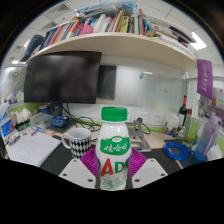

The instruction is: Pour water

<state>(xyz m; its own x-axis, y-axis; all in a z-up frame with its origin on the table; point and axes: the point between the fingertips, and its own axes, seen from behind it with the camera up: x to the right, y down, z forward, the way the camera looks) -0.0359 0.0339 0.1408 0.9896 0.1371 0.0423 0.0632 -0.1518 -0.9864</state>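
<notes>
You've got the claw (114, 172) pinching the white green-capped bottle (114, 145) upright between its pink pads, likely to keep it from spilling before the pour, with the checkered mug (78, 143) just beside it on the cluttered desk (160, 152), monitor (62, 77) and bookshelf (110, 40) behind

A white bottle (115, 150) with a green cap stands upright between the two fingers of the gripper (115, 172). The pink pads (97, 170) sit close on each side of the bottle, low down, and seem to press on it. The bottle has green and red letters on it. Just behind it to the left is a mug (78, 143) with a black and white zigzag. A big dark monitor (63, 76) stands farther back on the desk (165, 135). Above it, a shelf (110, 45) holds many books. A blue ring (178, 151) lies on the desk to the right.
</notes>
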